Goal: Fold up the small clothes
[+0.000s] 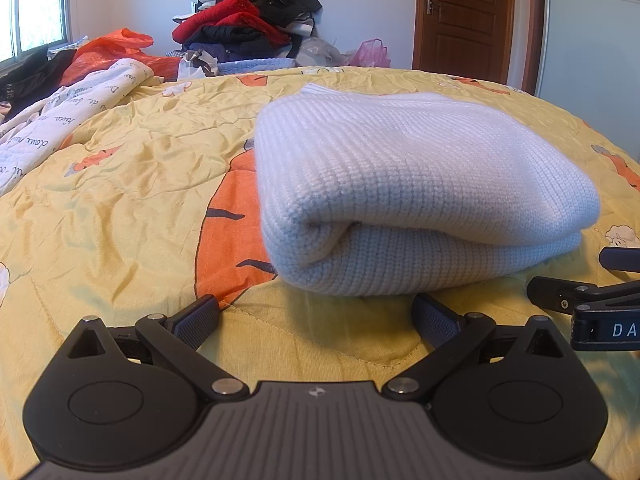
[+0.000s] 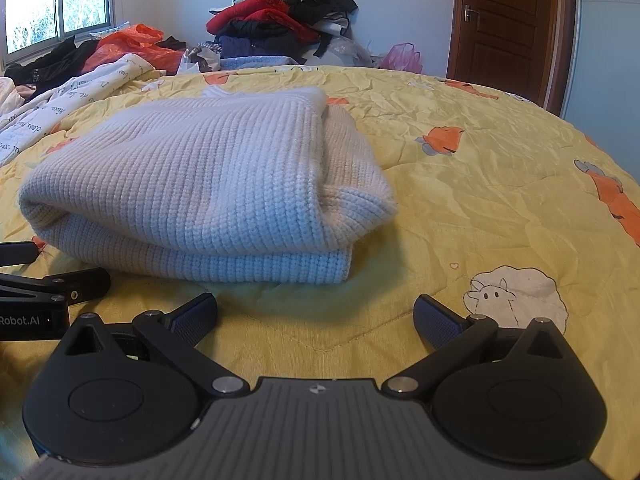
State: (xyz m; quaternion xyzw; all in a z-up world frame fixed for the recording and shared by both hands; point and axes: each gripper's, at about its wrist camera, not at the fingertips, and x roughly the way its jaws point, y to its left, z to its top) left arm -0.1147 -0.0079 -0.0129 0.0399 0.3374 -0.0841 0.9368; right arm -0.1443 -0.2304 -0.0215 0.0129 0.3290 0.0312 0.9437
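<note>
Bed [image 1: 120,200], yellow carrot-print quilt, fills both views. Clothes pile [image 1: 248,20] at 12 o'clock, contents blurred, maybe jackets. White knit sweater [image 1: 400,184] folded on quilt, centre-right. Left claw [image 1: 316,316] spread, empty, near sweater's front edge. Right claw [image 2: 316,316] spread, empty, sweater at its 11 o'clock.

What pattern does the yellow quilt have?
Orange carrots and white sheep on the yellow quilt, clearest in the right wrist view.

Chunky ribbed knit sweater [image 1: 400,168], matt
</note>
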